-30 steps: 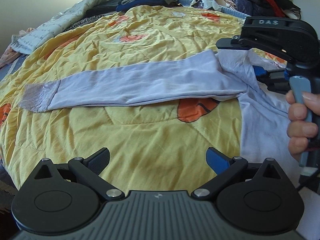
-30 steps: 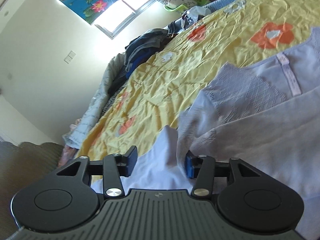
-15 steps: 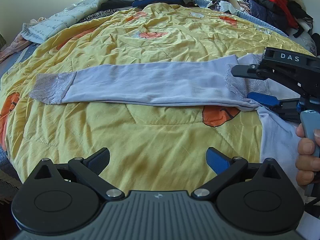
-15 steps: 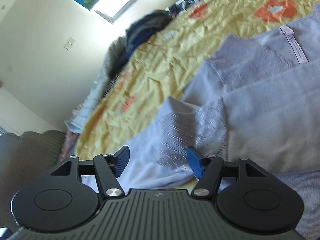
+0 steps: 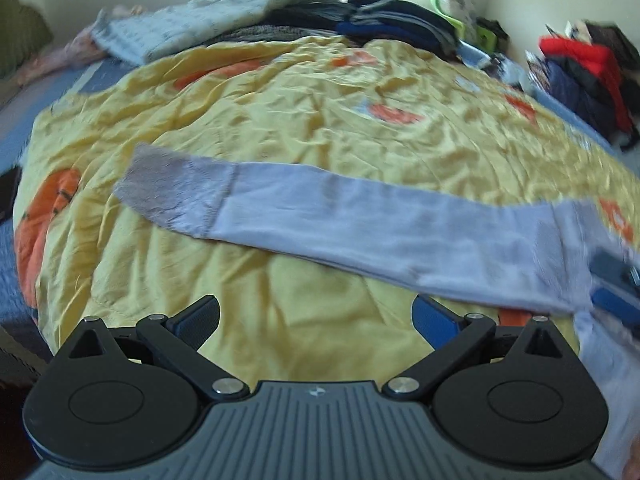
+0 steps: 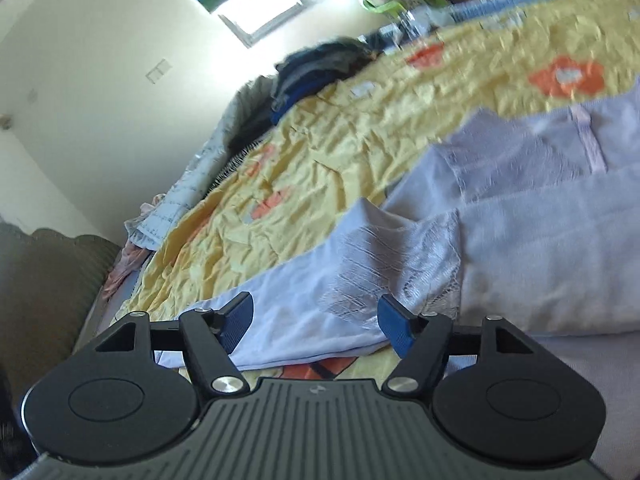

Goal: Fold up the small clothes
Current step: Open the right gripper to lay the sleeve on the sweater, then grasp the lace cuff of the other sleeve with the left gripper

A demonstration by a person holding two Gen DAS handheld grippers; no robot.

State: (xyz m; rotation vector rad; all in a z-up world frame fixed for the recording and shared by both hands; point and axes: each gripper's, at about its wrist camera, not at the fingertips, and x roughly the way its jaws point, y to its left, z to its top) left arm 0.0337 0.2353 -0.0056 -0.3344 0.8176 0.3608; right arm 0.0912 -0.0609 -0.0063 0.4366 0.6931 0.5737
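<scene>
A lavender long-sleeved top is spread on the yellow flowered quilt, and one sleeve is stretched out flat from the body. In the left wrist view the long axis of this sleeve runs from the grey cuff at about 10 o'clock to the lace shoulder part at about 4 o'clock, so it lies across the line of the fingers and not along it. The left gripper is held above the quilt with its jaws wide and nothing between them; the sleeve lies just ahead of it, toward 12 o'clock, and the cuff is further away at 10 o'clock. The right gripper stands at the shoulder end, where its jaws have just been opening; the lace fabric is seen between the pads, but it is not pressed by them. It is judged that the left gripper is the nearer one to the cuff, so the cuff end would be taken by it for folding the sleeve over the body.
</scene>
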